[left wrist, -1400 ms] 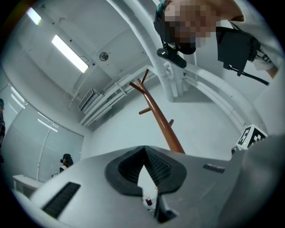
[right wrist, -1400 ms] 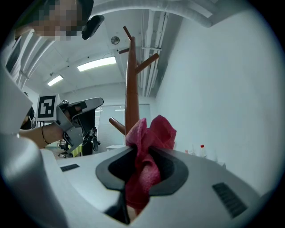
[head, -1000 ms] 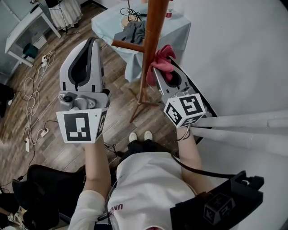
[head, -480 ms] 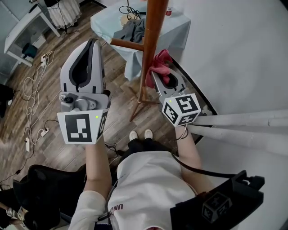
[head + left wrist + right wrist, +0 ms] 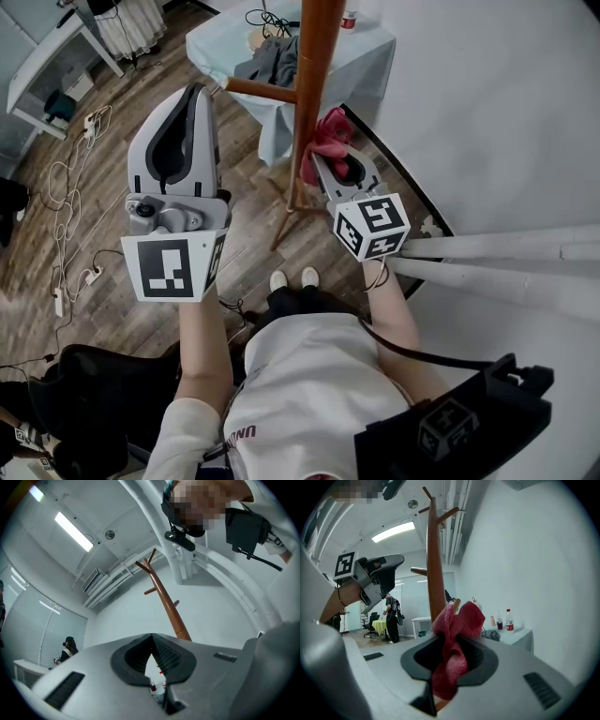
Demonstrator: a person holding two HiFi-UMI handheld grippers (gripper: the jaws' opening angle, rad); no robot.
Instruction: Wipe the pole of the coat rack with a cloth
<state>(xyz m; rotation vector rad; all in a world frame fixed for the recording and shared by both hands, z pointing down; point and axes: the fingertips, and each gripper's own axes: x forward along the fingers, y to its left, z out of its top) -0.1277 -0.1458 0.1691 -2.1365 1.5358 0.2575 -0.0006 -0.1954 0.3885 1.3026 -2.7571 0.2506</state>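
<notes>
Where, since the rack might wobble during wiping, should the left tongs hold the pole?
I'd grip the bare pole above the red cloth, coming from its left with left tongs opened: it stands upright, slim and round there, and right tongs occupy the right side.

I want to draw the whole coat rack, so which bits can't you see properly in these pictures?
Top of the pole: head view, cut off by the upper edge.
Where the red cloth touches the pole: right gripper view, covered by its own folds.
Pole's lower half: left gripper view, behind the left gripper.
Label on the bottle: right gripper view, too small.
</notes>
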